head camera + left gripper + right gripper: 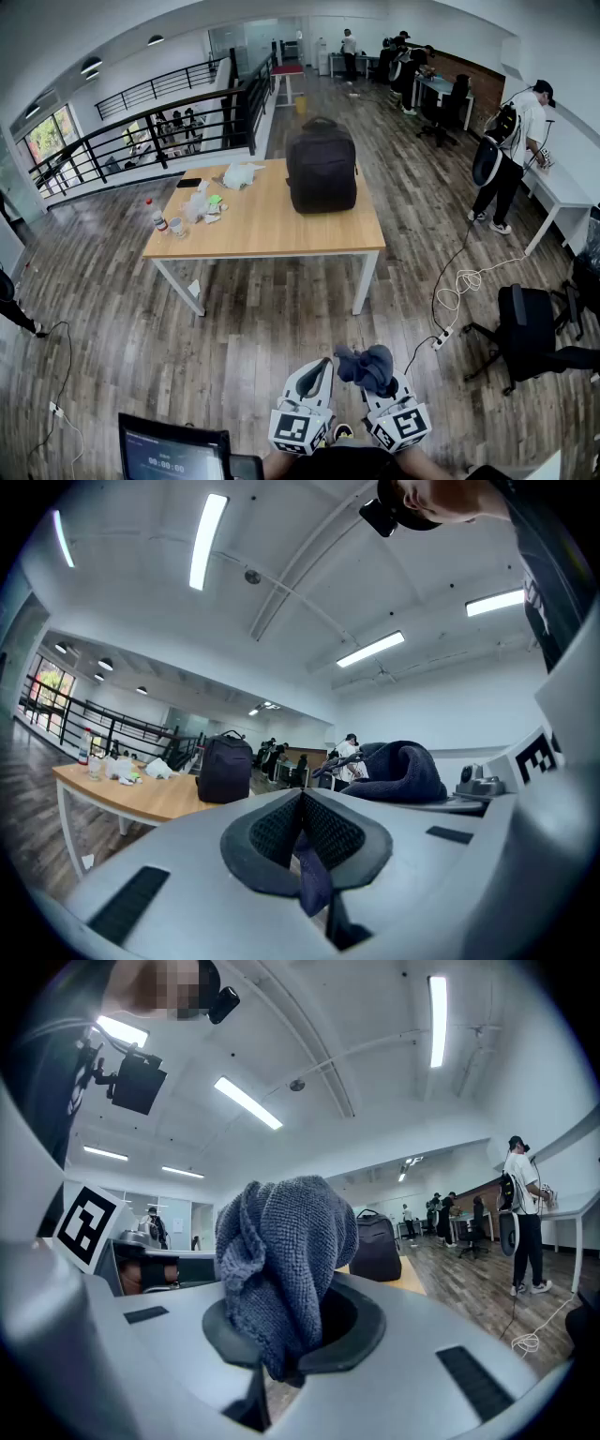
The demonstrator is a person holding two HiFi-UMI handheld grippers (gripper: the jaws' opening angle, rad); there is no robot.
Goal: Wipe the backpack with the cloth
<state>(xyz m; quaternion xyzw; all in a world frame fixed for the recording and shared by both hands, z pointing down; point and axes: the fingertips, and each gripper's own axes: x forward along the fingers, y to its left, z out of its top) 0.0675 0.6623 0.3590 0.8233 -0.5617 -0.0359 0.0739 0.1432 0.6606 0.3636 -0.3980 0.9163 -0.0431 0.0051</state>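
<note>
Right claw [380, 382], bottom of the frame, is pinching the bunched grey-blue cloth [366, 364]; left claw [317, 370] beside it is pressed together, empty. The black backpack [321, 169] stands upright on the wooden tabletop [262, 230], upper middle, well apart from me. Any logo on it is too small to read. The screen [169, 461] at lower left shows zeros.

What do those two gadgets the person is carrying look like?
The left gripper and right gripper are pale grey plastic shells. Each tapers to two jaws lined with dark, mesh-textured pads. Each has a cube with black-and-white square markers at the back. The person wears a dark top with white print.
</note>
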